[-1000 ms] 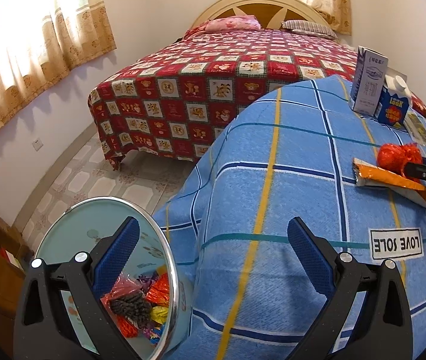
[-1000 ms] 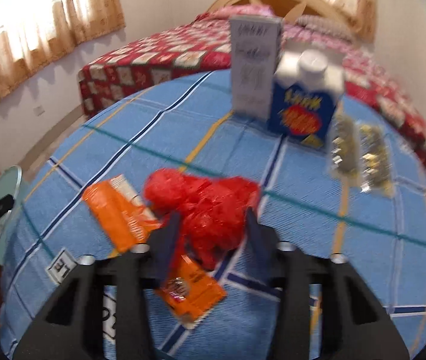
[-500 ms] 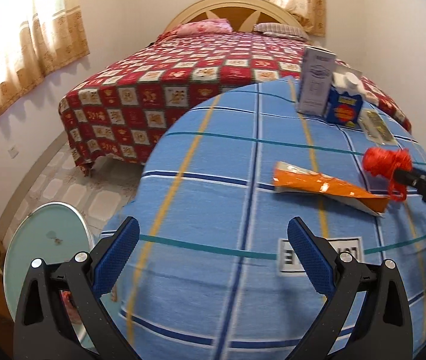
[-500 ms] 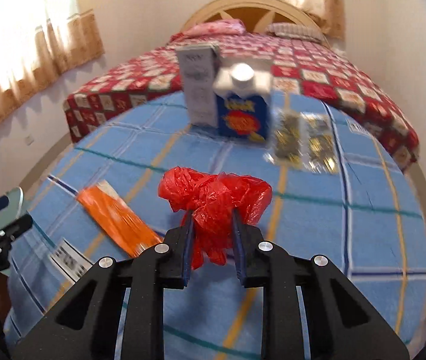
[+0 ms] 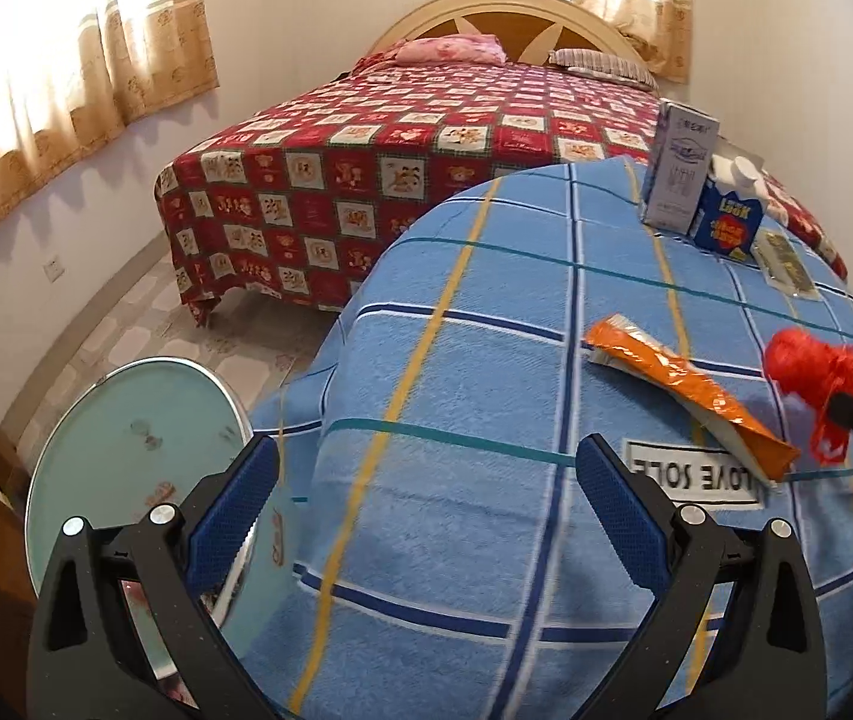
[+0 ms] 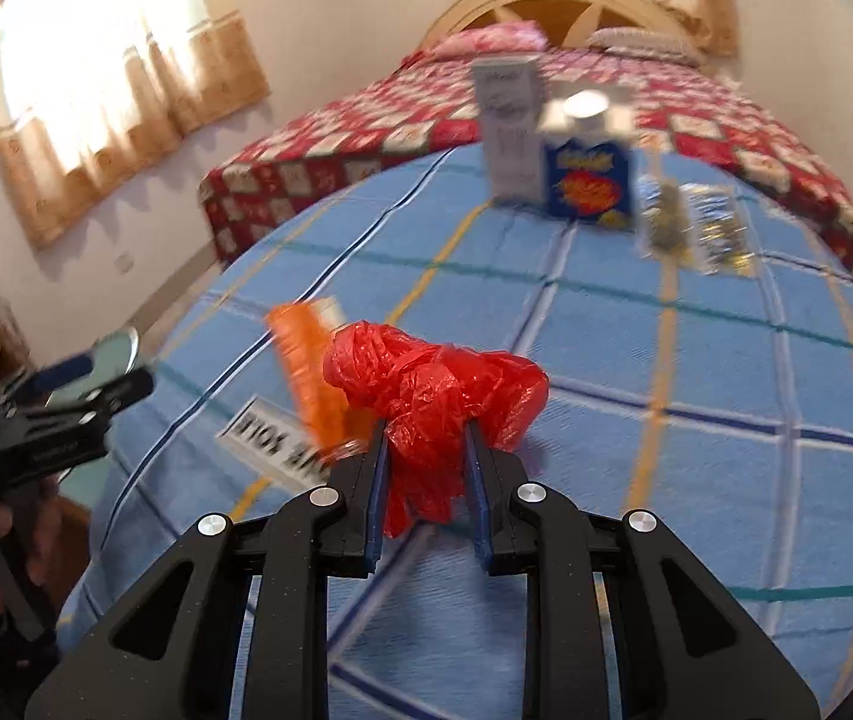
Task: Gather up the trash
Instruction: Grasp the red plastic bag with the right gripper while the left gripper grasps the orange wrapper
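Right gripper (image 6: 426, 450) clenched on crumpled red plastic bag (image 6: 435, 396), bag lifted clear above blue checked cloth (image 5: 486, 396); jaws just closed onto it. Left gripper (image 5: 426, 501) spread wide, nothing between jaws, at cloth edge over round pale-green bin lid (image 5: 132, 456). Orange wrapper (image 5: 690, 387) flat on cloth beside "LOVE SOLE" label (image 5: 696, 477). Grey carton (image 5: 679, 171) and blue carton (image 5: 726, 222) upright, touching, at far edge

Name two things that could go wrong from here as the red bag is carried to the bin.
The right gripper pinches only a fold of the crumpled red plastic bag, so it may slip free. The bin lid sits low beside the bed, near the open left gripper; a release could miss it.
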Action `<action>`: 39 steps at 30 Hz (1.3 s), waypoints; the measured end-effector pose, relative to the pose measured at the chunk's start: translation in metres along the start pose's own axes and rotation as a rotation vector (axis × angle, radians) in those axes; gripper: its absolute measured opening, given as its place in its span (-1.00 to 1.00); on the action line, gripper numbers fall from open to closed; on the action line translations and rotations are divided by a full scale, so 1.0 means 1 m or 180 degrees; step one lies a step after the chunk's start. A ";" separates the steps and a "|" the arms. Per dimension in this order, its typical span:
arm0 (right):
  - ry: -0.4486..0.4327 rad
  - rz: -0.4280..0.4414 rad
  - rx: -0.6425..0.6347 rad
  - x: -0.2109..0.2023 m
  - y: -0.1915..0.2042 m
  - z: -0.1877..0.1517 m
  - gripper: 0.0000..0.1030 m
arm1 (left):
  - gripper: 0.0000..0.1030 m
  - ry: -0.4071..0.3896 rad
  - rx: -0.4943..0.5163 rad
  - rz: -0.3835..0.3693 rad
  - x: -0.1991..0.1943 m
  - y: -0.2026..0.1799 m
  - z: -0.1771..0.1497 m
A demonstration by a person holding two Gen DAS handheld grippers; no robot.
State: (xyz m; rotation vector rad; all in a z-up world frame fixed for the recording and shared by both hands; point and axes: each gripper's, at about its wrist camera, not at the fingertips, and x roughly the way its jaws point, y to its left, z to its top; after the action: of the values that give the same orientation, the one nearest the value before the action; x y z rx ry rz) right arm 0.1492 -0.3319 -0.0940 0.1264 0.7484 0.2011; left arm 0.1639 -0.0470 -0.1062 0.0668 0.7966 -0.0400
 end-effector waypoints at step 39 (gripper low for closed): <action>-0.0119 -0.0415 0.0088 -0.018 -0.060 -0.015 -0.53 | 0.53 0.0288 0.0466 -0.0400 0.015 -0.088 -0.014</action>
State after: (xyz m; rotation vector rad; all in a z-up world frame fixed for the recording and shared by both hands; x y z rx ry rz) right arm 0.1346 -0.3939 -0.1040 0.1070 0.7199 0.0640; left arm 0.1590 -0.1337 -0.1306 0.1581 0.8870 -0.2156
